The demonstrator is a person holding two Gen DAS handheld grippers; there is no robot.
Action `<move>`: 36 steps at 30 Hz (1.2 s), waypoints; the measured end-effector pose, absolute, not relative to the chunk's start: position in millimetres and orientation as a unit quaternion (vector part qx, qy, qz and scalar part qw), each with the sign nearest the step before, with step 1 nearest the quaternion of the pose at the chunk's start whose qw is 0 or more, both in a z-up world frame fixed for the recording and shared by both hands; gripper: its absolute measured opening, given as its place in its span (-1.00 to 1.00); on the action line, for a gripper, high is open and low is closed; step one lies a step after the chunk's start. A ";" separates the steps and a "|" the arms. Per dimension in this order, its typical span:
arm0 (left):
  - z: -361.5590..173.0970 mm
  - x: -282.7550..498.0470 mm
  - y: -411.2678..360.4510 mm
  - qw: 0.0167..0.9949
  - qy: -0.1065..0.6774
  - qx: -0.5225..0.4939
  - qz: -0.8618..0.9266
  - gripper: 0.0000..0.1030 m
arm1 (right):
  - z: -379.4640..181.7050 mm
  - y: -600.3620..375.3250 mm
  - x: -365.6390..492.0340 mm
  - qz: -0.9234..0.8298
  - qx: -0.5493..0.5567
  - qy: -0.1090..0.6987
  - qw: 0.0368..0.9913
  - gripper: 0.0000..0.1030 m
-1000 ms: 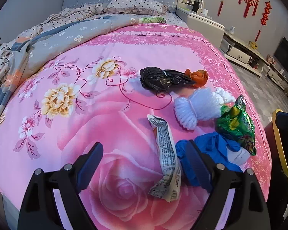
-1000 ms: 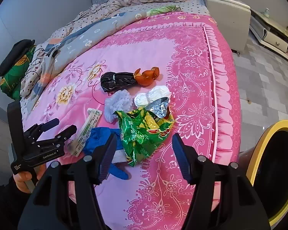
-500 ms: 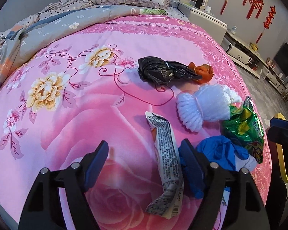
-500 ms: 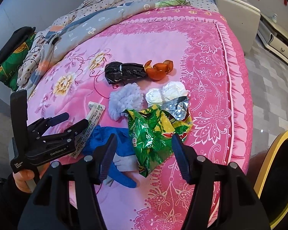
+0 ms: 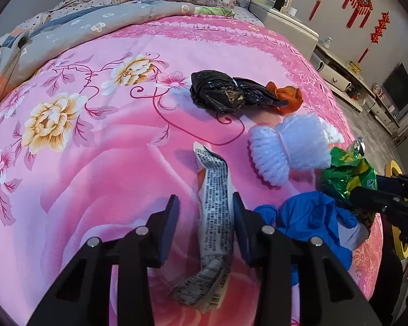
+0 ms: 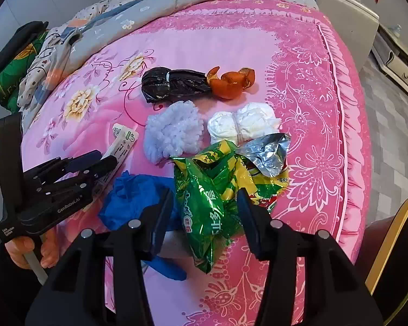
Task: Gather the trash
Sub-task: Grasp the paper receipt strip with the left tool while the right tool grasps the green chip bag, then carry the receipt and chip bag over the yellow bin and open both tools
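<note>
Nothing binned yet; all the trash is on the pink bedspread (image 6: 307,54). Left of the blue glove (image 6: 133,198), left gripper (image 5: 204,212) has been closing around the printed wrapper (image 5: 216,217), contact unclear. Right of the glove, right gripper (image 6: 205,212), also closing, straddles the green snack bag (image 6: 206,206), apparently ungripped; black bag (image 6: 171,82), orange peel (image 6: 232,80), white wads remain.

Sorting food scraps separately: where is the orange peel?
In the right wrist view the orange peel lies on the pink bedspread, touching the black bag's right end.

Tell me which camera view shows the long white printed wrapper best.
The left wrist view: the long white printed wrapper lies full length between that gripper's jaws. The right wrist view shows only its far end, the rest hidden behind the left gripper.
</note>
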State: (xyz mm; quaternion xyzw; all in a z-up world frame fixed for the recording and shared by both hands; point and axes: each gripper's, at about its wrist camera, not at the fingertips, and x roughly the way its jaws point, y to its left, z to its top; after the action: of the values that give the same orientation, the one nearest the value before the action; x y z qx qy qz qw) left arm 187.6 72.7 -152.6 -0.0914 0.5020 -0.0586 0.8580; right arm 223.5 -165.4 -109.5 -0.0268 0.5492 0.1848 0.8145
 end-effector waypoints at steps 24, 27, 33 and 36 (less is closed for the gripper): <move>-121.8 171.9 73.9 0.878 0.469 -0.082 -0.046 -0.59 | -82.9 -195.8 204.9 0.186 0.002 0.512 0.839 -0.49; -114.0 169.1 75.1 0.881 0.464 -0.083 -0.042 -0.59 | -73.2 -203.6 199.7 0.188 0.012 0.505 0.843 -0.49; -97.4 161.8 66.2 0.885 0.456 -0.082 -0.047 -0.59 | -59.2 -223.0 188.0 0.184 0.028 0.495 0.849 -0.49; -88.7 159.6 56.8 0.887 0.453 -0.078 -0.053 -0.59 | -51.8 -234.5 182.2 0.183 0.036 0.488 0.853 -0.49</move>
State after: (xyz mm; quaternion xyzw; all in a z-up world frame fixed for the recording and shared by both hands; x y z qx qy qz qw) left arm 159.6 56.8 -88.7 -0.0782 0.4529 -0.0533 0.8865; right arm 182.2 -234.5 -51.8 0.0357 0.4884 0.1825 0.8526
